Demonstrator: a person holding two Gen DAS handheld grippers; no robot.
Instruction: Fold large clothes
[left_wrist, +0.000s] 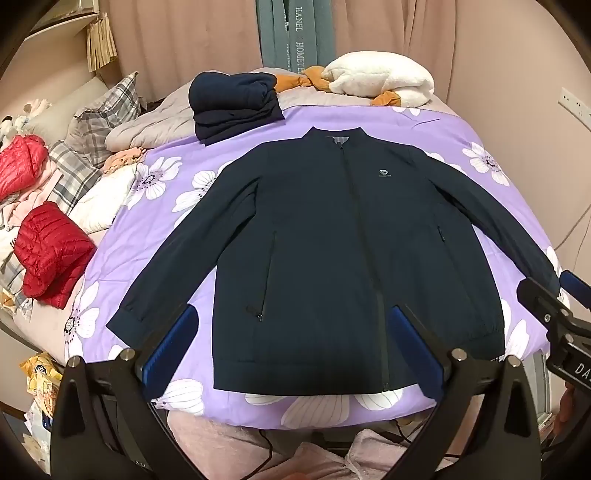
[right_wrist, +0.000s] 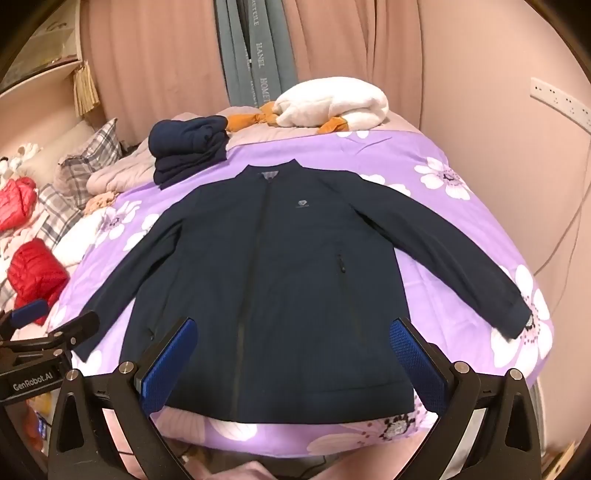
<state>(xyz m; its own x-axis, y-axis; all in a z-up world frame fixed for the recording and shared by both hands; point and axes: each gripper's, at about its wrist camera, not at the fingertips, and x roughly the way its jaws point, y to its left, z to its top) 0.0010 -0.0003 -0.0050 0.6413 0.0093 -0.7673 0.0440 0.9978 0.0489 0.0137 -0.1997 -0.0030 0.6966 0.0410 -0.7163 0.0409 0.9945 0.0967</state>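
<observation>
Grippers hung wide apart, both empty: the left gripper (left_wrist: 291, 347) and right gripper (right_wrist: 291, 354) hovered over the hem at the bottom of each frame, touching nothing. The navy jacket (left_wrist: 332, 251) lay flat mid-frame, zipped, sleeves spread, on a purple flowered bedspread (left_wrist: 424, 129). Folded dark clothes (left_wrist: 232, 103) sat above it, red jackets (left_wrist: 51, 254) at left, pink curtains (left_wrist: 184, 33) behind.

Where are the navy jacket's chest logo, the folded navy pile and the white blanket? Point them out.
chest logo (left_wrist: 386, 173), left wrist view, on the emblem.
folded navy pile (right_wrist: 188, 147), right wrist view, on its top layer.
white blanket (left_wrist: 384, 79), left wrist view, on its upper surface.
</observation>
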